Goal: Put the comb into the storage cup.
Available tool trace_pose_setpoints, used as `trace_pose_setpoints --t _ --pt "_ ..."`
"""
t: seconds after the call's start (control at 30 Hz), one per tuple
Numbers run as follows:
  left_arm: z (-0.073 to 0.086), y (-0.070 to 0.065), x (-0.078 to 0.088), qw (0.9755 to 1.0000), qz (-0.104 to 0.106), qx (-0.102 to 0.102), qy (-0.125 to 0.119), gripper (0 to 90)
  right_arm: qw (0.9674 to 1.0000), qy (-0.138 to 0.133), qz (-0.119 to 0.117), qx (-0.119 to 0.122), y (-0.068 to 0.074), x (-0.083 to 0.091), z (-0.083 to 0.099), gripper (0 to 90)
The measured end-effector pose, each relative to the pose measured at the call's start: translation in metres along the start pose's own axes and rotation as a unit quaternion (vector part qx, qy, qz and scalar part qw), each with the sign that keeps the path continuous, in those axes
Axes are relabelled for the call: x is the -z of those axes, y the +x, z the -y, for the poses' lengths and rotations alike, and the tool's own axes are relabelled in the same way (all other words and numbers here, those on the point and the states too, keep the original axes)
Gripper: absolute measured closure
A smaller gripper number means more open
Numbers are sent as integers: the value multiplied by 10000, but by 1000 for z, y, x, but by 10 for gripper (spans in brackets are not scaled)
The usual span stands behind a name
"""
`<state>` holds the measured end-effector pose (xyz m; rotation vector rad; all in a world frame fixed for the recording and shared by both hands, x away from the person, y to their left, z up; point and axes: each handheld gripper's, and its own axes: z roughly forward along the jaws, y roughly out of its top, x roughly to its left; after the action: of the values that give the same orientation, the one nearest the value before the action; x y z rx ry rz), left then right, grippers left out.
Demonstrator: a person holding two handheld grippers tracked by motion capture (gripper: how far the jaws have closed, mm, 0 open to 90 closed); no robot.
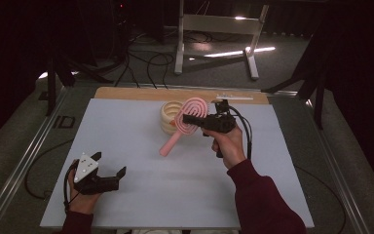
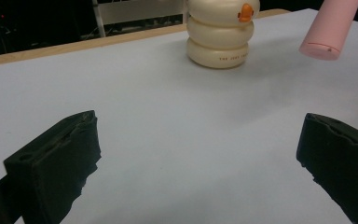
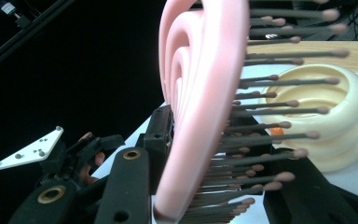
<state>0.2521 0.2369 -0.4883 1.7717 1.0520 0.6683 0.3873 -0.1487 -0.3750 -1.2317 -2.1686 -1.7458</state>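
My right gripper (image 1: 191,119) is shut on the head of a pink hairbrush (image 1: 189,117), held above the table's middle back, with the handle slanting down toward the left. In the right gripper view the brush (image 3: 196,93) stands edge-on between the jaws and its bristles (image 3: 279,126) point right. Just behind it stands a cream holder made of stacked rings (image 1: 167,116), open at the top (image 3: 340,102). My left gripper (image 1: 110,165) rests near the table's front left, open, with nothing between its jaws (image 2: 200,154). The left gripper view has the holder (image 2: 220,37) and the brush handle's end (image 2: 326,35) ahead.
The white tabletop (image 1: 126,204) has a wooden strip (image 1: 136,93) along its far edge. Metal rails run along both sides of the table. Beyond it are a white frame stand (image 1: 214,24) and cables on the floor. The holder carries a small orange mark (image 2: 245,12).
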Motion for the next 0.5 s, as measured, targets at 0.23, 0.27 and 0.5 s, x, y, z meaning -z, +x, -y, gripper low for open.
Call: trace_pose_setpoints --t 0.23,0.27,0.5 --pt "0 -1 0 10000 16 -4 10 2 10000 -27 -4 -49 -1 2 -6 637" --pt "0 -1 0 10000 16 -7 10 2 10000 -39 1 -52 -1 2 -7 637" --pt "0 -1 -1 10000 35 9 14 2 10000 -29 56 -59 -3 2 -11 637"
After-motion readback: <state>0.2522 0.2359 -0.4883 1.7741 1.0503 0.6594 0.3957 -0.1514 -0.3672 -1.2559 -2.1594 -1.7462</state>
